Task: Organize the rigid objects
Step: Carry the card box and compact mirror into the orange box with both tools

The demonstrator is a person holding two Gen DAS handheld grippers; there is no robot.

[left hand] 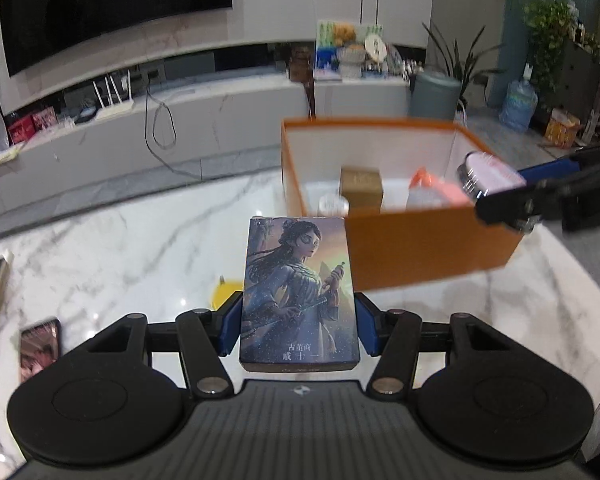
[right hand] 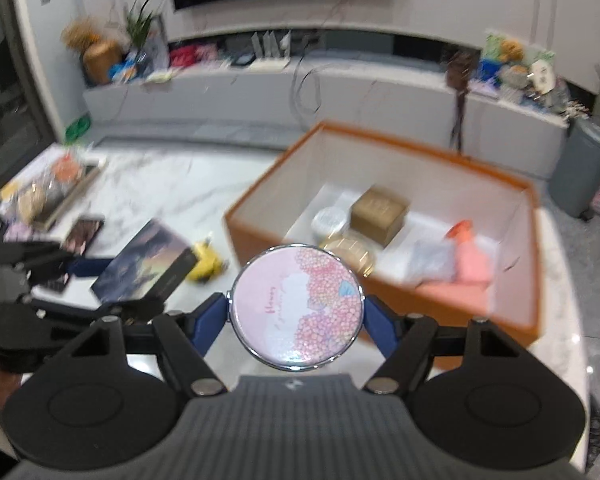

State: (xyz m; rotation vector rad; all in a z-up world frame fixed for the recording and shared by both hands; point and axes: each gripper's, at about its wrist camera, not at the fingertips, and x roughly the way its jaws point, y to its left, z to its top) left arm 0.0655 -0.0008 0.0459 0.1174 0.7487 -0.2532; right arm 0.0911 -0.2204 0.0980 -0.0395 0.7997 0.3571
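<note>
My left gripper (left hand: 298, 326) is shut on a blue illustrated card box (left hand: 298, 292) showing a woman with a sword, held above the marble table. It also shows in the right wrist view (right hand: 144, 264) at the left. My right gripper (right hand: 296, 312) is shut on a round pink floral compact mirror (right hand: 296, 306), held just in front of the orange box (right hand: 384, 152). In the left wrist view the compact (left hand: 488, 176) hovers over the orange box's (left hand: 420, 248) right front corner. Inside the box lie a gold carton (right hand: 380, 210), a white round tin (right hand: 330, 220) and a pink bottle (right hand: 468, 258).
A yellow toy (right hand: 206, 264) lies on the marble table (left hand: 120, 256) left of the box. A dark card pack (left hand: 40, 346) and a tray of clutter (right hand: 52, 192) sit at the table's left. A TV console stands behind.
</note>
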